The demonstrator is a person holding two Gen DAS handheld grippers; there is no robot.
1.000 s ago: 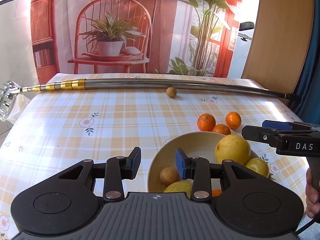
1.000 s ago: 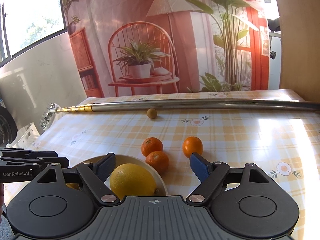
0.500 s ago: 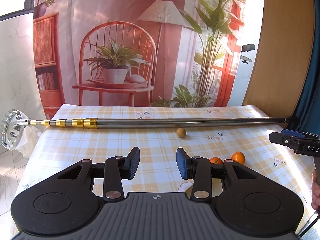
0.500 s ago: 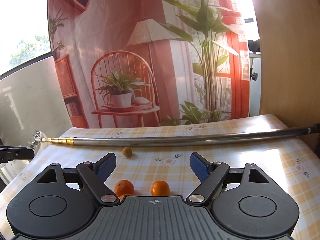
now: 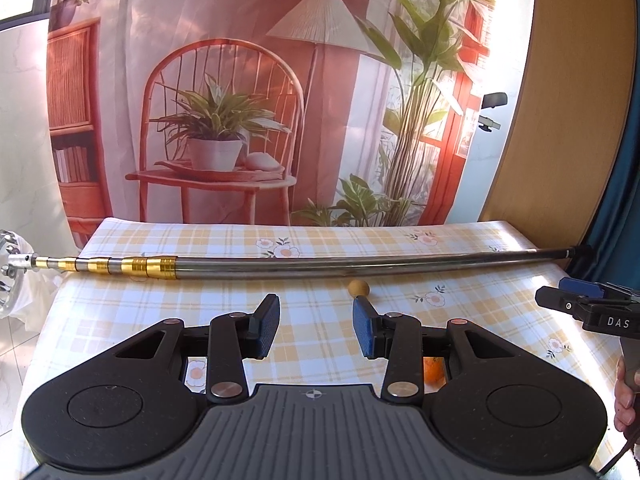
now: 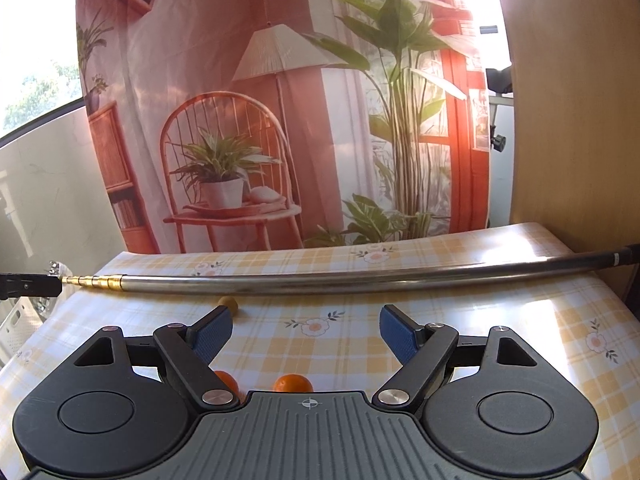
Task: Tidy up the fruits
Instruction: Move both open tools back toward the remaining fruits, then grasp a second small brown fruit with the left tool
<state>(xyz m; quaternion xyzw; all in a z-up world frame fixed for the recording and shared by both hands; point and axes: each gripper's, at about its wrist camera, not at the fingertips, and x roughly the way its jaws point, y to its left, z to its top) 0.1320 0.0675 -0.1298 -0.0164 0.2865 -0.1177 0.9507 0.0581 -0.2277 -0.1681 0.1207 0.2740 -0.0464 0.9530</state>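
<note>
My left gripper (image 5: pixel 316 330) is open and holds nothing, raised over the checked tablecloth (image 5: pixel 312 280). A small tan fruit (image 5: pixel 358 288) lies just beyond its right fingertip, by the metal pole. One orange (image 5: pixel 433 369) peeks out behind the left gripper's right arm. My right gripper (image 6: pixel 306 336) is also open with nothing in it. Two oranges (image 6: pixel 292 383) (image 6: pixel 225 381) show just below it, partly hidden by its body. The tan fruit (image 6: pixel 228 303) sits past its left fingertip. The bowl is out of sight in both views.
A long telescopic metal pole (image 5: pixel 320 266) with gold sections lies across the far side of the table. The right gripper's tip (image 5: pixel 588 304) and a hand (image 5: pixel 626 392) show at the right edge. A printed backdrop (image 5: pixel 256 100) hangs behind the table; a wooden panel (image 6: pixel 572 120) stands at right.
Both grippers have tilted up and pulled back. The bowl with its lemons has dropped out of view, and the oranges have slid down behind the gripper bodies. Both stay open.
</note>
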